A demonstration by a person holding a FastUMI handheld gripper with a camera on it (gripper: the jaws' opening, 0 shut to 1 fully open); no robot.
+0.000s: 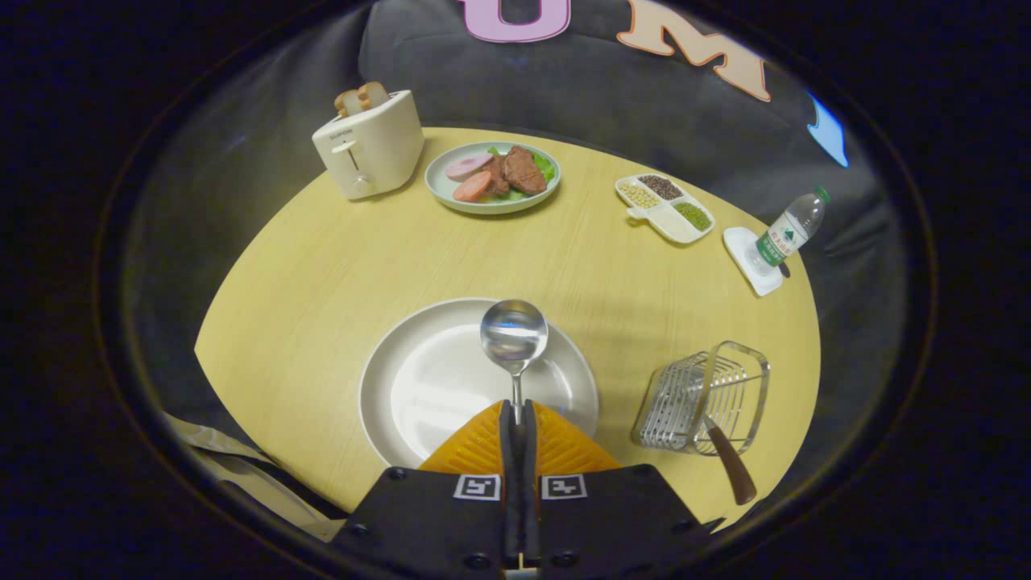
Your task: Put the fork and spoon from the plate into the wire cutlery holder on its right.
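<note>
My gripper [516, 409] is shut on the thin neck of a metal spoon [514, 334], whose round bowl sticks out ahead of the fingers, raised over the white plate [403, 395]. The plate lies on the wooden table right below the fingers and holds nothing else that I can see. To the right of the plate stands the wire cutlery holder [699, 395]. A utensil with a brown handle [731, 466] leans out of the holder toward me; its head is hidden inside the wires.
Beyond the plate are a cream toaster [369, 145] with bread in it, a pale green plate of meat and vegetables [492, 177], a divided dish of beans [665, 208] and a water bottle [785, 234] on a white coaster. The round table's edge [242, 387] curves close on the left.
</note>
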